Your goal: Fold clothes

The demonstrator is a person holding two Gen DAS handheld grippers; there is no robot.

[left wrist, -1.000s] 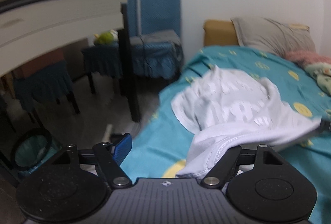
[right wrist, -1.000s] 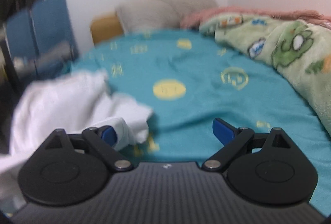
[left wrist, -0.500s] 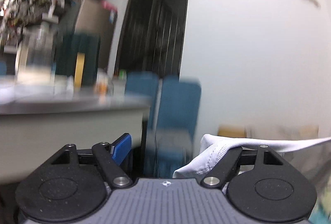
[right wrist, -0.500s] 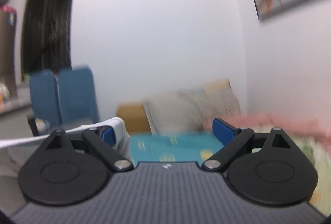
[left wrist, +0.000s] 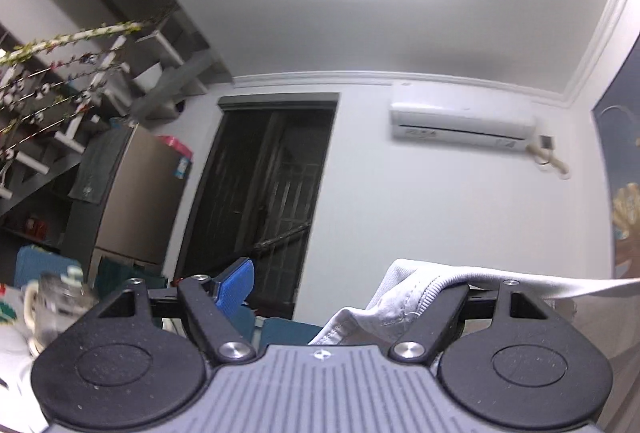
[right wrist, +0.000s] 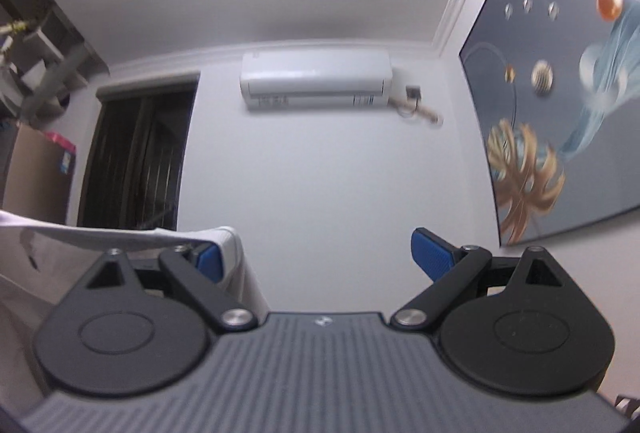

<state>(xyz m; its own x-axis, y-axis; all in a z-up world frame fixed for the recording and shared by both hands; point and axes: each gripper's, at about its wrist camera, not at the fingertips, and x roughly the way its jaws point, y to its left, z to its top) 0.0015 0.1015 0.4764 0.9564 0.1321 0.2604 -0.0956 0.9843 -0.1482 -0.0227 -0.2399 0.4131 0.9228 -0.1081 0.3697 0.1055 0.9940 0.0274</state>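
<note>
Lifted off the bed since a second ago, the white shirt (left wrist: 404, 297) stretches level between the left gripper (left wrist: 344, 285) and right gripper (right wrist: 316, 253), draped over one finger of each, fingers spread apart.

Nothing legible appears in either view. The white wall-mounted air conditioner (right wrist: 315, 77) carries dark stickers and a faint line of print along its lower edge, all too blurred to read, and the small emblem on each gripper body is indistinct.

White garment (left wrist: 404, 297) stretches between left claw (left wrist: 340, 281) and right claw (right wrist: 316, 259).
</note>
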